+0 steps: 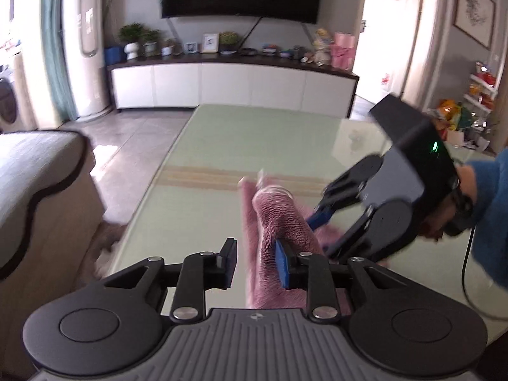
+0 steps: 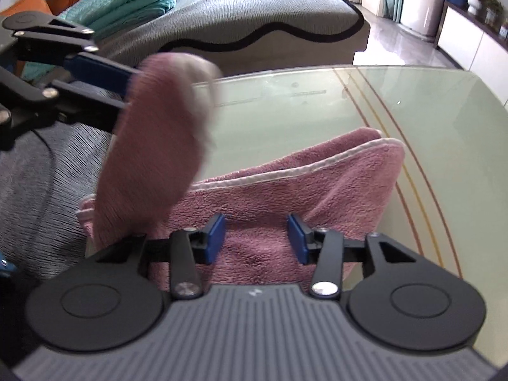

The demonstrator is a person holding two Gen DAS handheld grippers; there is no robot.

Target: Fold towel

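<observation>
Pink towel (image 2: 285, 190) (folded) lies on glass table (image 2: 317, 108); left gripper (image 1: 258, 262) and right gripper (image 2: 256, 238) gape wide.

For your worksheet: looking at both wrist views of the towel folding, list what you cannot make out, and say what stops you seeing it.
1. Left wrist view: the pink towel is motion-blurred, so its folds cannot be counted.
2. Left wrist view: the right hand-held gripper is blurred; its fingers' contact with the towel is unclear.
3. Right wrist view: the raised towel flap hides the fingertips of the left hand-held gripper.
4. Right wrist view: the towel's near edge is hidden behind the gripper body.
</observation>
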